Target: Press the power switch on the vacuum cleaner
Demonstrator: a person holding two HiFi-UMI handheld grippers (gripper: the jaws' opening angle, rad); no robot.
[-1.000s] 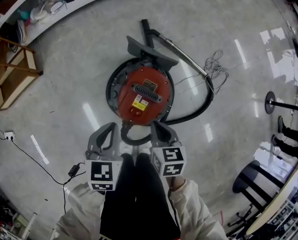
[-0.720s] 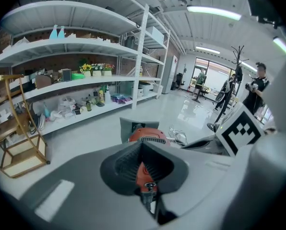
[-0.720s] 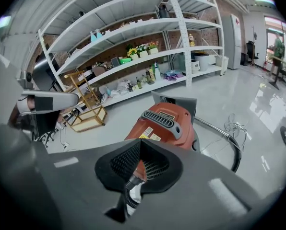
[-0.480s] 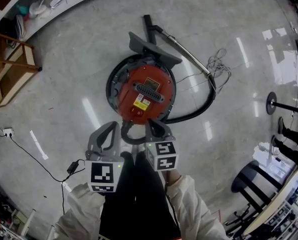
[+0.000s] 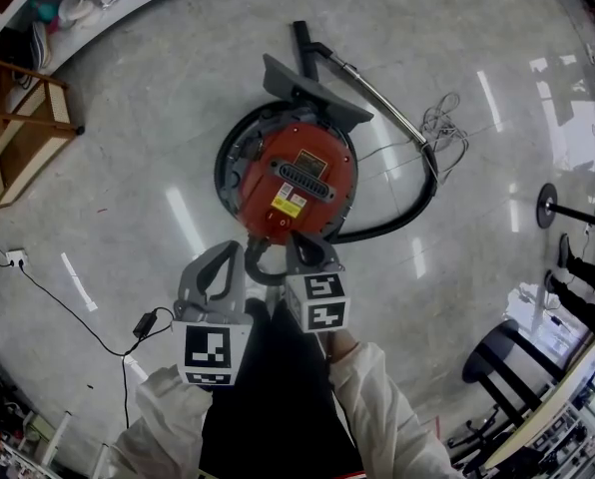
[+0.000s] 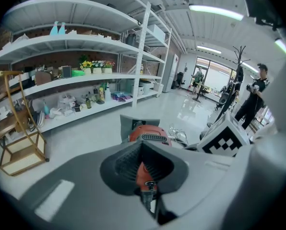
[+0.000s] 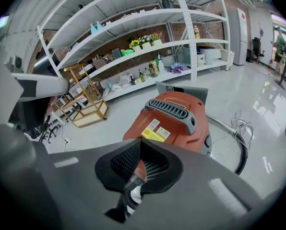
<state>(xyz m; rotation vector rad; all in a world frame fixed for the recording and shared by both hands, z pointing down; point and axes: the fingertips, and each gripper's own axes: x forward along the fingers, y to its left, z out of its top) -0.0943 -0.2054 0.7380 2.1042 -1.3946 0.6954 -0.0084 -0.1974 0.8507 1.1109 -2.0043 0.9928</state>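
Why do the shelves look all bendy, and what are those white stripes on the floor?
Left gripper view and right gripper view: the shelves bow because the wide-angle lens bends straight lines, and the corners go black. Head view: the white stripes are most likely lamp glare on the shiny floor around the vacuum cleaner.

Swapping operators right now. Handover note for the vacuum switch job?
Left hand-held gripper: jaws shut, empty, over the floor just left of the vacuum's near side.
Right hand-held gripper: jaws shut, empty, tip at the near rim of the red round canister vacuum cleaner; cannot tell if it touches.
Black hose curves round the vacuum's right side; grey floor nozzle lies at its far side.
Done: approach. Left: press the power switch, likely with the right tip. The switch itself is not clear in these views.
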